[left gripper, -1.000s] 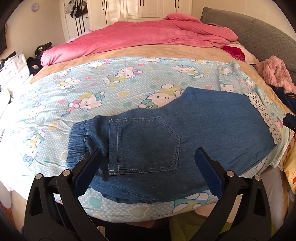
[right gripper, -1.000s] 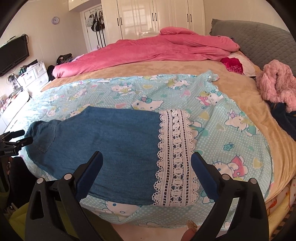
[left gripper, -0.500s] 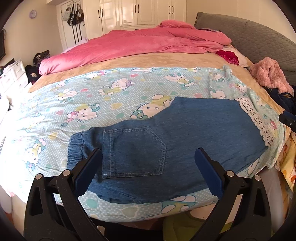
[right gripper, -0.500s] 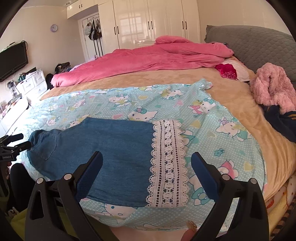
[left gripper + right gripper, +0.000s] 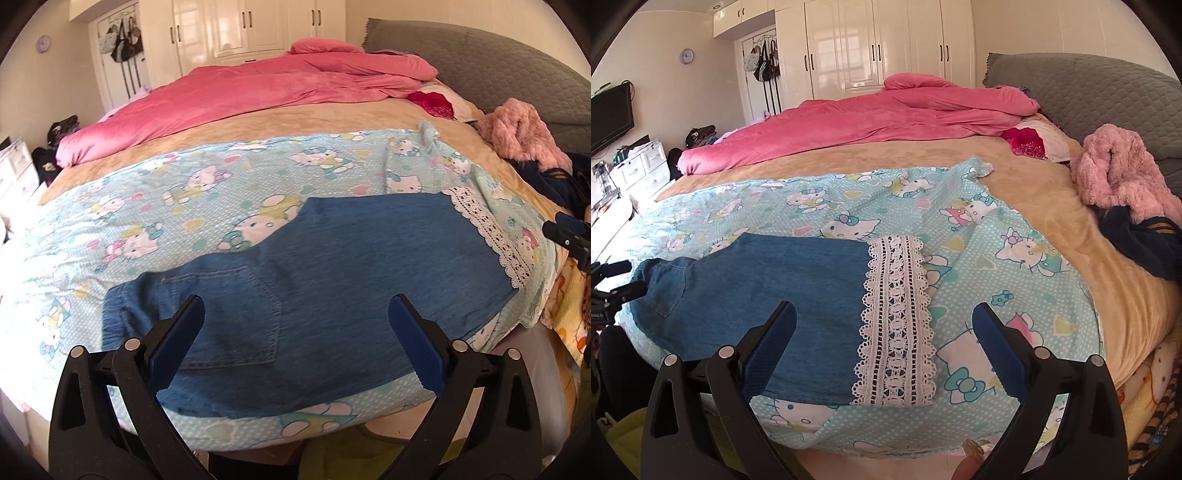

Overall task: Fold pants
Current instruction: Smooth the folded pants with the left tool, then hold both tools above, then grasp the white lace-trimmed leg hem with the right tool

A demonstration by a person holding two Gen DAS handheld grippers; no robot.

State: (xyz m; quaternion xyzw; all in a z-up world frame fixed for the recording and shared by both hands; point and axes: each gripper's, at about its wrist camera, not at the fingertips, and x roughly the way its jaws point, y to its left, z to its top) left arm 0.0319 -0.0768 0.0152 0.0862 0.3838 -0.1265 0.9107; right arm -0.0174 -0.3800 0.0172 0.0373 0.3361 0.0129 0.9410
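Note:
Blue denim pants (image 5: pixel 325 280) lie flat on the cartoon-cat sheet (image 5: pixel 184 195), folded lengthwise, waistband at the left, white lace hem (image 5: pixel 491 240) at the right. A back pocket (image 5: pixel 240 317) faces up. My left gripper (image 5: pixel 295 332) is open and empty, held back over the waist end near the bed's front edge. In the right wrist view the pants (image 5: pixel 768 288) and their lace hem (image 5: pixel 897 325) lie in front of my right gripper (image 5: pixel 884 334), which is open and empty, held above the hem end.
A pink duvet (image 5: pixel 886 110) lies across the far side of the bed. A fluffy pink garment (image 5: pixel 1119 173) and a dark garment (image 5: pixel 1137 240) lie at the right. Grey headboard (image 5: pixel 1089 88) at right. Dresser (image 5: pixel 639 170) and TV (image 5: pixel 609 114) at left.
Both grippers have pulled back and risen from the bed, so the pants look smaller and farther. The pants have not moved. Both grippers stay open.

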